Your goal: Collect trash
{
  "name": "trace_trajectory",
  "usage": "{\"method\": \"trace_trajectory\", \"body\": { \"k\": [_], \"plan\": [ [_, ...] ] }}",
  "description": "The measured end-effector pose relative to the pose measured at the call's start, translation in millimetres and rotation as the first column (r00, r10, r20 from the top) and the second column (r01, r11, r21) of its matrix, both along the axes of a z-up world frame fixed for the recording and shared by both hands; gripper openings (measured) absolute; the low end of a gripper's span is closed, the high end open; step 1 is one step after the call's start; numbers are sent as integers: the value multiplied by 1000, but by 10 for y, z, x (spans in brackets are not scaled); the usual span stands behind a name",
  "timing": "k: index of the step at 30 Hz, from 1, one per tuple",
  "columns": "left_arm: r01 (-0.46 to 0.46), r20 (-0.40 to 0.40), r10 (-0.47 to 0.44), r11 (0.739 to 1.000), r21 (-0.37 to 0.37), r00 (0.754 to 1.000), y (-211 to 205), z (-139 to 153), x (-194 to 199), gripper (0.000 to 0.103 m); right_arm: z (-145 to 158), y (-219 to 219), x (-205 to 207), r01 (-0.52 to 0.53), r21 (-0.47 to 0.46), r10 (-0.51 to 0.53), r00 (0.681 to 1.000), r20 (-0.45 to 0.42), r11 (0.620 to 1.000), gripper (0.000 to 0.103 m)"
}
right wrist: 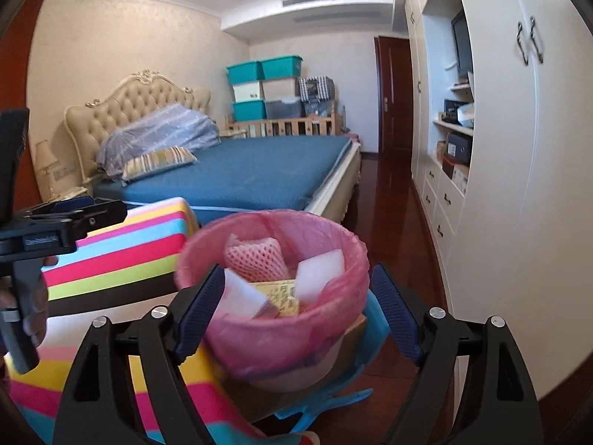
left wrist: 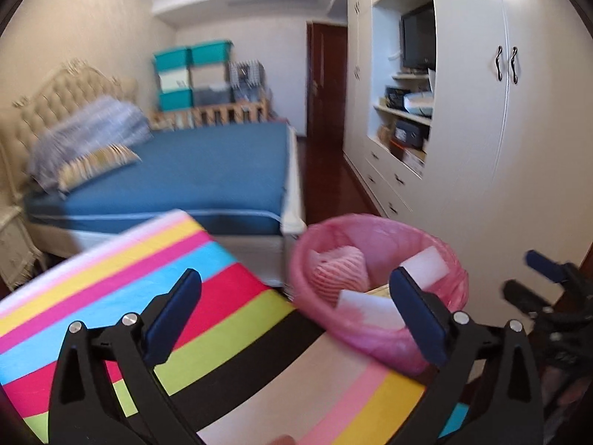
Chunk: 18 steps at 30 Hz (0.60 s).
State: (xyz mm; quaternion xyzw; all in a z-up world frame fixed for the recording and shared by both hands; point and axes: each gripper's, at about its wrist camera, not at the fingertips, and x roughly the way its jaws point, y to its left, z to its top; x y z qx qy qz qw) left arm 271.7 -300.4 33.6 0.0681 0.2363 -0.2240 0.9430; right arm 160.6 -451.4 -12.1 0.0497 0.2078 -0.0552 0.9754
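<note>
A small bin lined with a pink bag (left wrist: 374, 337) (right wrist: 281, 337) stands at the right edge of a table with a striped cloth (left wrist: 122, 270) (right wrist: 122, 256). Inside lie a pink foam net (right wrist: 255, 256), white foam pieces (right wrist: 320, 270) and a yellow paper (right wrist: 280, 294). My left gripper (left wrist: 294, 285) is open over the cloth, its right finger in front of the bin, with nothing held. My right gripper (right wrist: 296, 278) is open, one finger on either side of the bin in the picture, and no pad visibly presses on it. A hand holds the left gripper's handle (right wrist: 29, 296).
A bed with a blue cover (right wrist: 252, 174) lies behind the table. White wardrobes with shelves (right wrist: 500, 185) line the right side above a dark wooden floor (right wrist: 393, 222). A blue plastic piece (right wrist: 374, 330) sits under the bin. Storage boxes (right wrist: 259, 89) are stacked at the far wall.
</note>
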Motion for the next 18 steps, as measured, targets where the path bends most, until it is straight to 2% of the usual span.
{"method": "trace_trajectory", "body": {
  "k": [2,5,8,12,18],
  "plan": [
    [-11,46,13,999,-30,999,186,34,-259,98,49,88,-189,-3,6,3,1000,21,1000,81],
    [-60,73,64,997,-53,995,354,5,-544,98,115,218,-465,-3,15,2,999,53,1000,84],
    [-17,80,20,999,-43,997,436,-45,-747,98,137,367,-542,10,-17,-9,999,42,1000,84],
    [-3,99,2,1000,10,995,467,-155,-879,98,120,508,-592,9,-50,-9,1000,8,999,84],
    [44,64,-44,999,-7,997,492,-306,-924,98,94,672,-596,-3,-104,1,1000,-20,995,84]
  ]
}}
